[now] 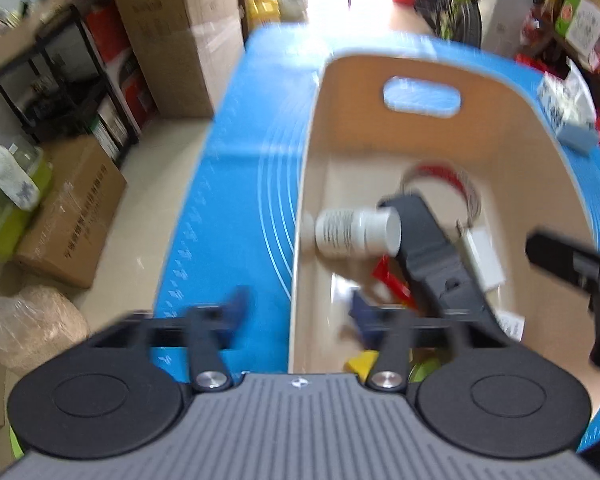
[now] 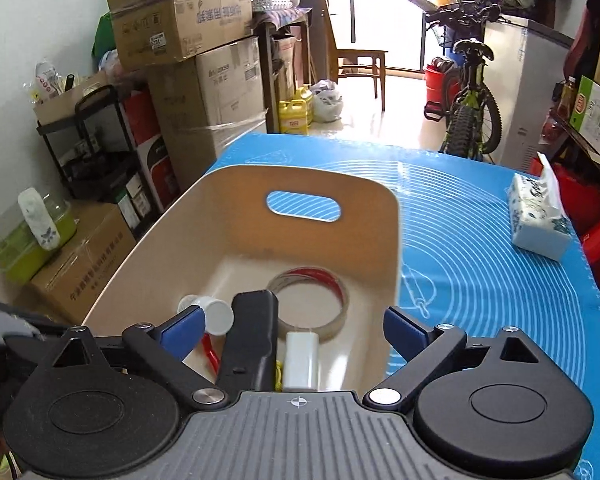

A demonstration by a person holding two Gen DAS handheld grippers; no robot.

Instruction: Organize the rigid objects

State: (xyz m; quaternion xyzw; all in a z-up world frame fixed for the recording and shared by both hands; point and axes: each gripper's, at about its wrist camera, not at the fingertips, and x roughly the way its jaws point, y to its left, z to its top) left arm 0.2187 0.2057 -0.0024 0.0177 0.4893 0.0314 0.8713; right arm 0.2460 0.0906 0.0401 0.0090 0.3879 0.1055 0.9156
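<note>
One beige bin (image 2: 394,240) with a handle slot in its far wall is sitting on a blue mat (image 2: 480,248), and both grippers are hovering over its near end. Inside it, counted: one white bottle (image 1: 354,232) lying on its side, one roll of clear tape (image 2: 312,300) with red on it lying flat, one long black device (image 2: 252,336) lying lengthwise, one white block (image 2: 302,360) just beside that device, and one red piece (image 1: 392,280) partly under the device. A yellow bit (image 1: 362,362) and some blue and green scraps are showing at the near end, too blurred and hidden to name.

The left gripper (image 1: 296,312) is holding its blue-padded fingers (image 1: 238,304) spread apart with nothing between them; one finger is hanging over the mat outside the bin wall, the other over the bin's contents. The right gripper (image 2: 296,328) is likewise spread wide and empty, its fingers (image 2: 404,330) straddling the black device and white block from above.

One tissue pack (image 2: 538,216) is sitting on the mat, well apart from the bin. Stacked cardboard boxes (image 2: 204,80), one black shelf rack (image 2: 88,148), one bicycle (image 2: 472,100), one wooden chair (image 2: 360,60) and yellow jugs (image 2: 296,116) are crowding the floor beyond the table
</note>
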